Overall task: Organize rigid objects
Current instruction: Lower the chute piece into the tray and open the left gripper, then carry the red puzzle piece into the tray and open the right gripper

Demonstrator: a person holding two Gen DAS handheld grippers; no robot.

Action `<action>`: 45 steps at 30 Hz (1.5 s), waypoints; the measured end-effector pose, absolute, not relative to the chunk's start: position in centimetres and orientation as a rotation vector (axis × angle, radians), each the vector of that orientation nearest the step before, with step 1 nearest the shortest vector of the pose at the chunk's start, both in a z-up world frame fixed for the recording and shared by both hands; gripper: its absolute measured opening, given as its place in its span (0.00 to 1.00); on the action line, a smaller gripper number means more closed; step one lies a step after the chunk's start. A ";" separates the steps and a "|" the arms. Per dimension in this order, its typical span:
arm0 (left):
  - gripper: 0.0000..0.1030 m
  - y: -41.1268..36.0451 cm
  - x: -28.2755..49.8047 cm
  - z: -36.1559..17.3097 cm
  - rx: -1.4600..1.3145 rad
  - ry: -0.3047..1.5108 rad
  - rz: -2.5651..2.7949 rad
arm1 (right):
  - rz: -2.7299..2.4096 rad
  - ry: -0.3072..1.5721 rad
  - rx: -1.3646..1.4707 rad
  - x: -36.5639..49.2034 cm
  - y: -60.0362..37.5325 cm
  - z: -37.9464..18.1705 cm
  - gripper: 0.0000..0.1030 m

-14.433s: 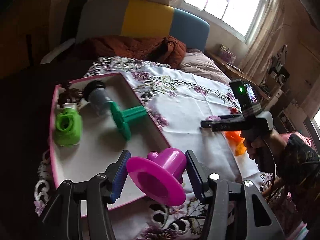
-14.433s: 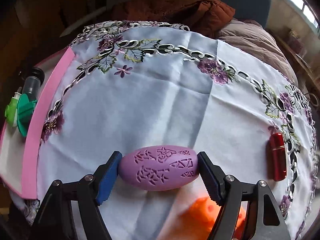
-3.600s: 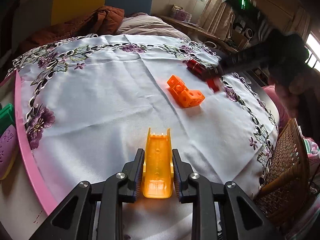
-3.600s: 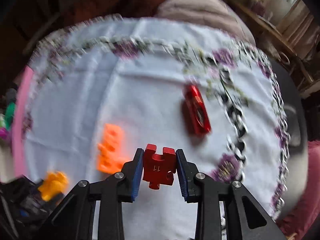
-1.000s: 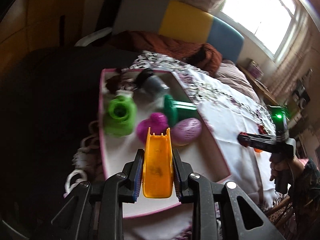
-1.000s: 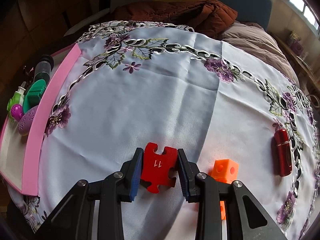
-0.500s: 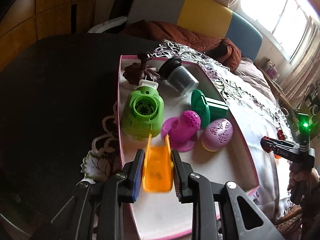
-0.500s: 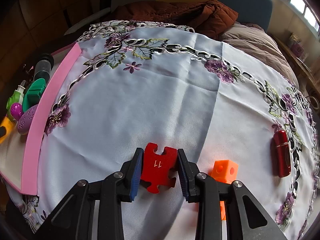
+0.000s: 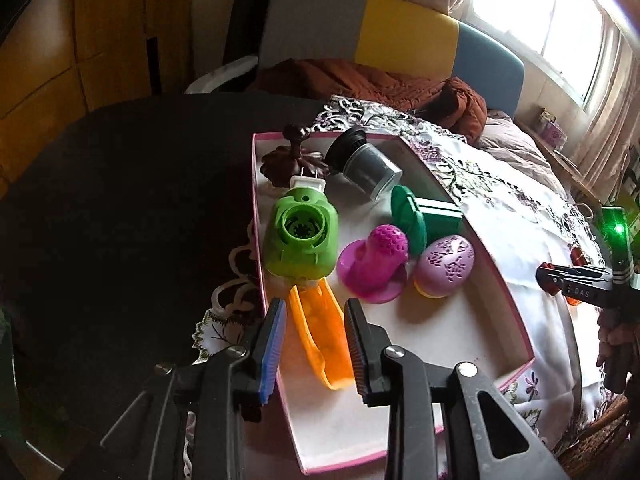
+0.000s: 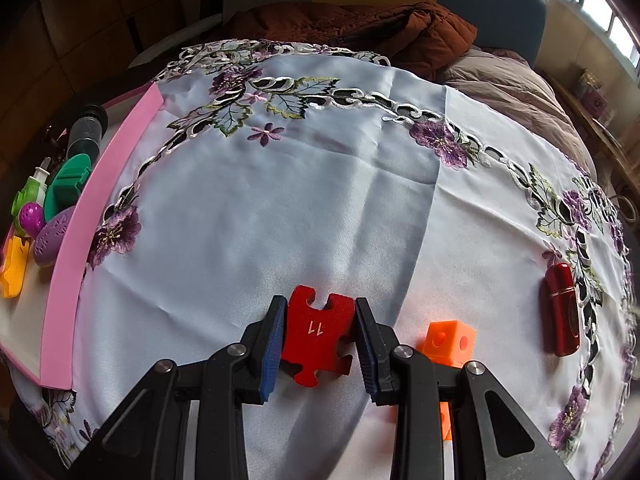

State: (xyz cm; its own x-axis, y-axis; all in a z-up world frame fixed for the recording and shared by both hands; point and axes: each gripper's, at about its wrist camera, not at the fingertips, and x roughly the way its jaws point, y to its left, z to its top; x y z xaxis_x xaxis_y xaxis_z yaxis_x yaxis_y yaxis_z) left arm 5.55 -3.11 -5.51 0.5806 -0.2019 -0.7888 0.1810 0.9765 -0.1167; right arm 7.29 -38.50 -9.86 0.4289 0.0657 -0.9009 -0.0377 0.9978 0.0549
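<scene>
Left gripper over the near end of the pink-rimmed tray, jaws opening, with the orange scoop-shaped piece lying tilted between them on the tray floor, a gap showing between each pad and the piece. Just beyond the fingertips: green fan-like toy, touching the far tip of the orange piece; ahead and to the right, magenta funnel-shaped piece, then purple egg; farther ahead, dark green spool, grey jar with black cap, brown ornament at the far end. Right gripper above the embroidered tablecloth, jaws nearly closed and clamped on the red puzzle piece marked with a number, both pads pressing its sides. Just right of those fingers, orange cube block on the cloth; farther right, red capsule-shaped case; tray far off to the left.
</scene>
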 end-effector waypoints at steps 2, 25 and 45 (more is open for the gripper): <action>0.29 -3.3 5.2 -5.0 -0.022 0.911 -0.223 | 0.064 1.125 0.023 7.3 -38.4 -9.8 0.32; 0.29 -3.3 4.1 -3.8 -0.032 0.885 -0.230 | 0.064 1.125 0.045 7.4 -38.7 -9.7 0.31; 0.29 -2.1 4.0 -3.8 -0.071 0.885 -0.232 | 0.151 0.977 0.157 6.2 -35.3 -3.7 0.31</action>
